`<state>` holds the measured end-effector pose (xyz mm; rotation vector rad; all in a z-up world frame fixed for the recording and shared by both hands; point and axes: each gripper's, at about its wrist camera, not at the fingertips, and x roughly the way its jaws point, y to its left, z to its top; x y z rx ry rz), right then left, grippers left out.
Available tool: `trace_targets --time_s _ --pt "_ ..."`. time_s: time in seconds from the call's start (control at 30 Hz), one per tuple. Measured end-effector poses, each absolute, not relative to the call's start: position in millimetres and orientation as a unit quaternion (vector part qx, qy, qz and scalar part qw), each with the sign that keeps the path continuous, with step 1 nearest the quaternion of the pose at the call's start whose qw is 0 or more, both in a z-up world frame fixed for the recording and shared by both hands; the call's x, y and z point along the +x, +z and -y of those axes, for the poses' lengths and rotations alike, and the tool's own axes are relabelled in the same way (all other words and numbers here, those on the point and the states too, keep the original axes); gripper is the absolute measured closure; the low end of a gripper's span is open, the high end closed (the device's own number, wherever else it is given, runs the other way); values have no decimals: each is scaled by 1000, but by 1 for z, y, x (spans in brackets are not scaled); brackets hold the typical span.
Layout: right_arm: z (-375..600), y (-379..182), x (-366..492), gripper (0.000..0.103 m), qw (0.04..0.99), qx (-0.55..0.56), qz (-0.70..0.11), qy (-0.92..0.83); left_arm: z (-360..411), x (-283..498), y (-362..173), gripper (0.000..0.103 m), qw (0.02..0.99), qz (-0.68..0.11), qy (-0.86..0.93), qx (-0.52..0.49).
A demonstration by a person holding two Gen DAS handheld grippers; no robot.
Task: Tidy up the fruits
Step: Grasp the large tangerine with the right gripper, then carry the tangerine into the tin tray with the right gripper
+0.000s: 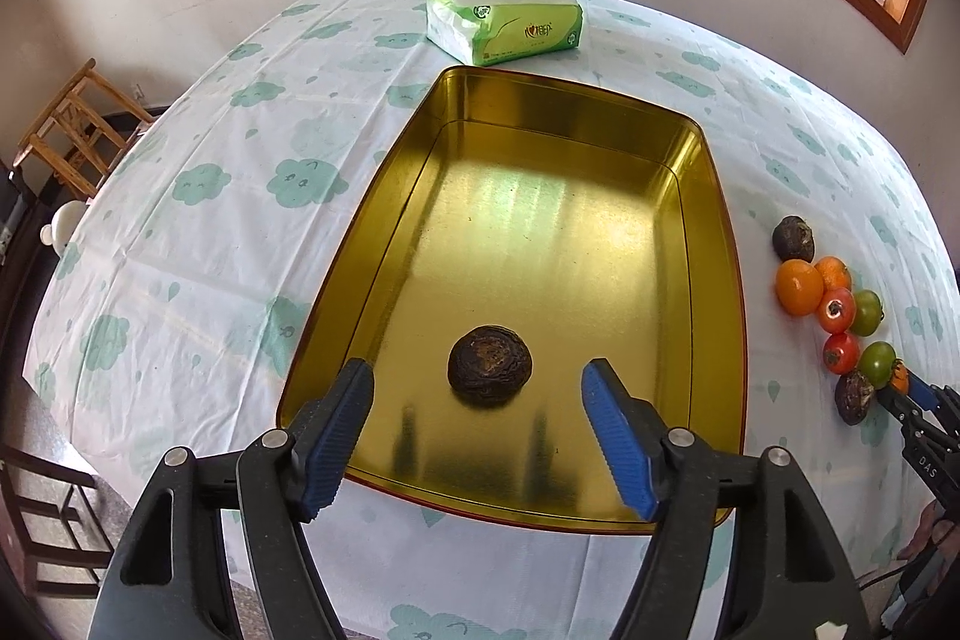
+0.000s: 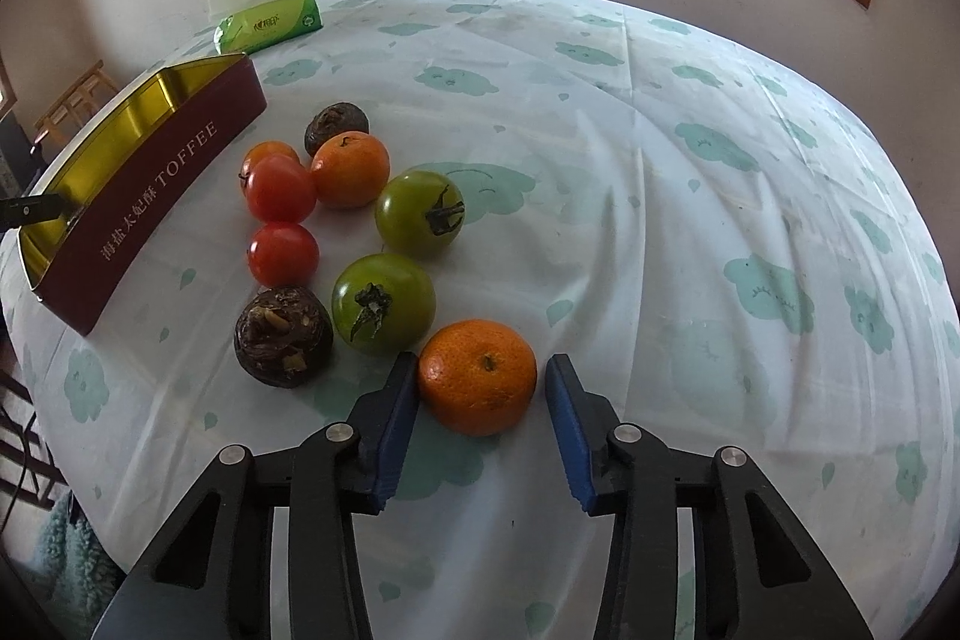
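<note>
Your left gripper (image 1: 477,382) sits wide open over the near end of the gold tin (image 1: 729,280), with one dark wrinkled fruit (image 1: 489,366) lying loose between its fingers. Your right gripper (image 2: 480,382) is spread around an orange (image 2: 477,376) on the tablecloth (image 2: 690,220), left pad touching, not squeezing yet; remaining fruits cluster beside the tin.

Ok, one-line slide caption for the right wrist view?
Open right gripper straddles an orange mandarin beside tomatoes and dark fruits near the toffee tin.
</note>
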<state>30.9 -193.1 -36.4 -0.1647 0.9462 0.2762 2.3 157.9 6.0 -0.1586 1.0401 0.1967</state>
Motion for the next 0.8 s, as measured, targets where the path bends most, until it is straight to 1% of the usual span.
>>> trace_targets --time_s 0.57,0.67,0.8 --pt "192 -42 34 63 870 -73 -470 133 -164 -2 8 31 862 -491 98 -83" --pt "194 -35 33 64 873 -73 -465 131 -166 -4 10 31 863 -488 99 -86" --pt "195 -10 33 64 888 -73 -437 122 -170 -6 12 28 865 -483 103 -88"
